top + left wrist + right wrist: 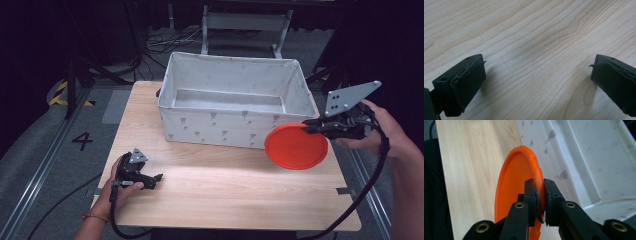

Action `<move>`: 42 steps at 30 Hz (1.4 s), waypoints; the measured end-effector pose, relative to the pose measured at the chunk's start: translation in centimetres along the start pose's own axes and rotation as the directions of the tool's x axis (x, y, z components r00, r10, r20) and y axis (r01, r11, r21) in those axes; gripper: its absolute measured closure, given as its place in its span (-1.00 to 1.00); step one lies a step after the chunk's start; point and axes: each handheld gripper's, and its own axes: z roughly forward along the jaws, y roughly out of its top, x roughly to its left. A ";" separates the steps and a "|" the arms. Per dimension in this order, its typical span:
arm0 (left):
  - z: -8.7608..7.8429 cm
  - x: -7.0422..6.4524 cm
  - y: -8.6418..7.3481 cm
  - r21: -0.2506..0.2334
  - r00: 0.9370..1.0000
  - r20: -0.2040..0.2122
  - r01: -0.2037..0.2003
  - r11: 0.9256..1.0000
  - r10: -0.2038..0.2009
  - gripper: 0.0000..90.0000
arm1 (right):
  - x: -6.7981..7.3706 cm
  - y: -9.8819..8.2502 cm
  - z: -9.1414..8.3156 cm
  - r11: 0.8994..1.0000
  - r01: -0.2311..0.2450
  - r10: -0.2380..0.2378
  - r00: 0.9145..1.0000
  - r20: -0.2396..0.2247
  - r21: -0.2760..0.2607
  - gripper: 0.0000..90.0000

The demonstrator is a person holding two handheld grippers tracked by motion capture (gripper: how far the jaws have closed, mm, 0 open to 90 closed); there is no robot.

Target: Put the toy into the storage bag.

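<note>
The right gripper [311, 126] has its jaws clamped on the rim of a flat round orange plastic plate [296, 146], which hangs in the air off the near right corner of the white fabric storage bin with small grey prints [225, 127], above the light wooden table [220, 195]. The step in hand looks like lifting the plate over the bin's front wall – best done by clearing the soft rim fully before moving in, since a thin edge pinch could let the disc swing or slip if it catches the fabric. The plate is tilted, its face turned toward the camera in the high view; being round, it has no long axis – only a thin edge. The left gripper [150, 178] rests low by the table's near left edge, its jaws wide open on nothing.
</note>
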 end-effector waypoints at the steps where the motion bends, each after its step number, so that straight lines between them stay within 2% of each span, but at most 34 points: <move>1: 0.0 0.0 0.0 0.000 1.000 0.000 0.000 1.000 0.000 -1.00 | -0.1 0.3 -0.2 1.000 0.005 -0.005 1.000 0.010 0.006 0.83; 2: 0.0 0.0 0.0 0.000 1.000 0.000 0.000 1.000 0.000 -1.00 | -0.5 0.9 -0.7 1.000 0.018 -0.018 0.999 0.033 0.005 0.83; 6: 0.0 0.0 0.0 -0.001 1.000 -0.001 0.001 1.000 -0.001 -1.00 | -1.4 1.4 -1.1 1.000 0.013 -0.013 0.999 0.042 -0.004 0.83; 8: 0.0 -0.1 0.0 -0.003 1.000 -0.004 0.005 1.000 -0.005 -0.99 | -2.3 2.0 -1.6 1.000 0.013 -0.012 0.998 0.054 -0.002 0.83; 11: 0.0 -0.1 0.0 -0.003 1.000 -0.004 0.005 1.000 -0.005 -0.99 | -2.9 2.4 -2.0 1.000 0.002 -0.001 0.997 0.074 -0.010 0.83; 12: 0.0 -0.1 0.0 -0.002 1.000 -0.003 0.005 1.000 -0.005 -0.99 | -3.5 2.7 -2.4 1.000 -0.002 0.004 0.996 0.085 -0.018 0.83; 17: 0.0 -0.1 0.0 -0.002 1.000 -0.002 0.004 1.000 -0.004 -0.99 | -5.0 3.3 -2.6 1.000 -0.023 0.023 0.993 0.112 -0.010 0.83; 21: 0.0 0.0 0.0 -0.002 1.000 -0.001 0.003 1.000 -0.003 -0.99 | -6.0 3.2 -2.6 0.998 -0.046 0.051 0.990 0.130 -0.040 0.83; 23: 0.0 0.0 0.0 -0.001 1.000 0.000 0.003 1.000 -0.003 -1.00 | -6.9 3.0 -2.4 0.995 -0.070 0.079 0.986 0.149 -0.066 0.83; 25: 0.0 0.0 0.0 -0.002 1.000 0.000 0.003 1.000 -0.003 -1.00 | -7.4 3.0 -2.3 0.995 -0.082 0.092 0.980 0.177 -0.062 0.83; 31: 0.0 0.0 0.0 -0.001 1.000 0.001 0.000 1.000 0.000 -1.00 | -8.8 3.9 -1.9 0.993 -0.092 0.107 0.970 0.218 -0.077 0.83; 33: 0.0 0.0 0.0 0.001 1.000 0.005 0.002 1.000 -0.002 -1.00 | -9.2 4.4 -1.7 0.993 -0.081 0.098 0.970 0.222 -0.085 0.83; 34: 0.0 0.0 0.0 -0.001 1.000 0.005 -0.001 1.000 0.001 -1.00 | -9.4 4.6 -1.6 0.992 -0.086 0.105 0.968 0.228 -0.094 0.83; 36: 0.0 0.0 0.0 -0.001 1.000 0.006 -0.002 1.000 0.002 -1.00 | -9.8 4.8 -1.2 0.991 -0.088 0.110 0.969 0.222 -0.104 0.83; 39: 0.0 0.0 0.0 -0.001 1.000 0.006 -0.002 1.000 0.002 -1.00 | -10.7 4.8 -0.1 0.986 -0.108 0.134 0.965 0.225 -0.125 0.83; 42: 0.0 0.0 0.0 -0.001 1.000 0.006 -0.002 1.000 0.002 -1.00 | -11.3 4.6 1.1 0.985 -0.125 0.149 0.961 0.235 -0.117 0.83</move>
